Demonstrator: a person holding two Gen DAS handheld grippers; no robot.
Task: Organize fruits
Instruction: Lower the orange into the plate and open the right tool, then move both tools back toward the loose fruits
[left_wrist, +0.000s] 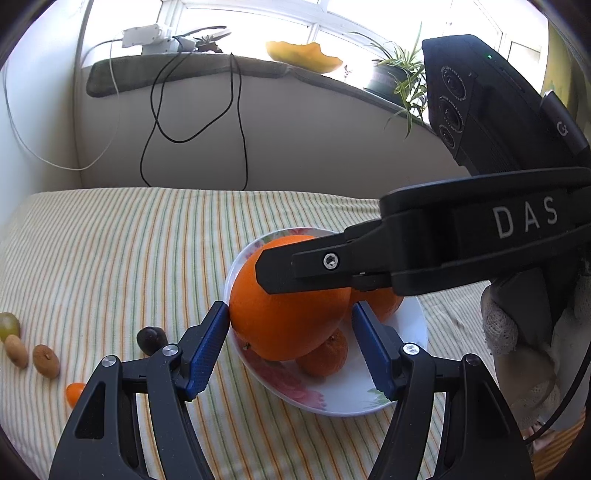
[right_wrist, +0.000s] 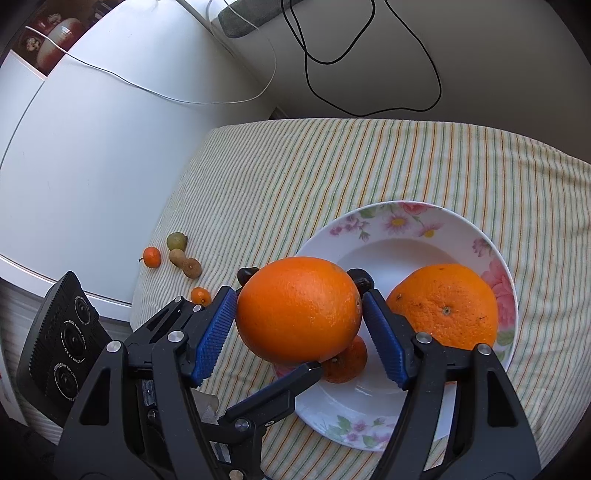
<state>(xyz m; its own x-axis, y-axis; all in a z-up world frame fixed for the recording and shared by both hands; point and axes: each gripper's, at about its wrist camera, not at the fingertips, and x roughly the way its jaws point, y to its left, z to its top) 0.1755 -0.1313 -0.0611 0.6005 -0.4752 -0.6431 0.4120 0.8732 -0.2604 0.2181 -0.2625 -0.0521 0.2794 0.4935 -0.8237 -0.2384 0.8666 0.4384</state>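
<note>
Right wrist | right gripper (right_wrist: 299, 328) clamps orange (right_wrist: 299, 310) | above plate (right_wrist: 406, 247)

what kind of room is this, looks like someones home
Most likely a home, perhaps a kitchen or dining corner: a table with a striped cloth and a flowered plate, a windowsill with a potted plant, and a white appliance, possibly a fridge.

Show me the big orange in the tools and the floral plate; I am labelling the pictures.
big orange (right_wrist: 299, 310), right wrist view, middle of its peel.
floral plate (right_wrist: 391, 218), right wrist view, flowered far rim.
</note>
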